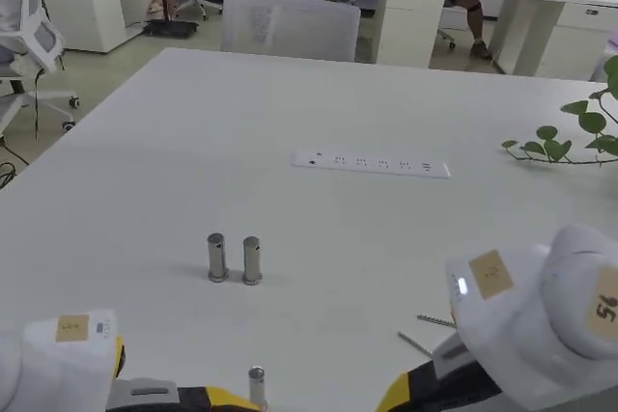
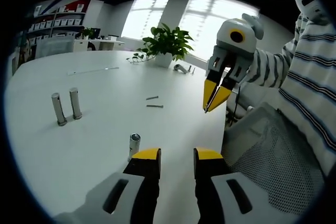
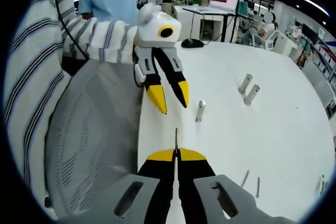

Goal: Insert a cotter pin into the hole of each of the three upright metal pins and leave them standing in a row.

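Pinching a cotter pin [image 3: 176,139] in the right gripper [image 3: 176,155], pressed tight on it at the yellow tips, with the thin shank poking up past them at lower centre of the right gripper view. Holding nothing in the left gripper [image 2: 177,155], tips spread apart at bottom centre of the left gripper view.

Just beyond those spread tips, lower centre: nearest metal pin [image 2: 134,144], upright on the table [image 2: 105,82]. Same pin at bottom centre of the head view, between both grippers. Further out, left of centre in the head view: other two metal pins [image 1: 217,258], upright, side by side, just apart. Lower right of the head view, near the right gripper: loose cotter pins [image 1: 435,320] lying flat.

Handling:
- Treat the cotter pin as light, springy wire. Likely to bend if jammed off-axis and to swivel in a tip pinch. Grip mid-shank and leave the leading end free.
- Treat each metal pin as a stiff, smooth cylinder on a narrow base, likely to tip under side load.
- Cross hole too small to make out here, probably near the top. Clamp low on the body with the left gripper before pushing.
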A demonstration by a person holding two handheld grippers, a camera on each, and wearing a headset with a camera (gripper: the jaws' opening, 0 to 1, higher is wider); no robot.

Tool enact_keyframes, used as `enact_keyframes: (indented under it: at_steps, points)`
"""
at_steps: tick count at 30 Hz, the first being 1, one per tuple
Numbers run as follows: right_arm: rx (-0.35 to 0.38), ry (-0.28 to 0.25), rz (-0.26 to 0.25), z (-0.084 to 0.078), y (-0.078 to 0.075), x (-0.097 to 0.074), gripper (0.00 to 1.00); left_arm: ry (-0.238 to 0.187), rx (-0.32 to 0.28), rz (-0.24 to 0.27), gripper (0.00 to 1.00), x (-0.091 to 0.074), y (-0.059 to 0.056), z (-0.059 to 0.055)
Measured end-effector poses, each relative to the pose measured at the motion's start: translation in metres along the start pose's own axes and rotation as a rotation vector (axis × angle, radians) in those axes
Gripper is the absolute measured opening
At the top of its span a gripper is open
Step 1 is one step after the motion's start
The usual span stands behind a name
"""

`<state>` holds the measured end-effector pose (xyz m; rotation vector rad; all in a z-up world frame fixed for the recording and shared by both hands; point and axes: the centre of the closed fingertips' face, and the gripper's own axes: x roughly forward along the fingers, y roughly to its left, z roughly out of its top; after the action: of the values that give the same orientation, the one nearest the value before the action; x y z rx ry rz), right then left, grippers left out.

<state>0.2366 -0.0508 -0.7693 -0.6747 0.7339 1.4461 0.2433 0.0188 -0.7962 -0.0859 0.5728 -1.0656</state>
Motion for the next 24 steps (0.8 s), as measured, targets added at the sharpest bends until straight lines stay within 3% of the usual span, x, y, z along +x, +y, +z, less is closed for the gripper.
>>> enact_keyframes:
  at_steps: [11, 24]
  points:
    - [0.017, -0.009, -0.003, 0.003, -0.008, 0.011, 0.01, 0.016, -0.023, 0.038, 0.31, -0.001, 0.016, -0.008]
    - [0.018, 0.016, 0.027, 0.003, -0.018, 0.028, 0.01, 0.026, -0.029, 0.077, 0.31, 0.0, 0.033, -0.013]
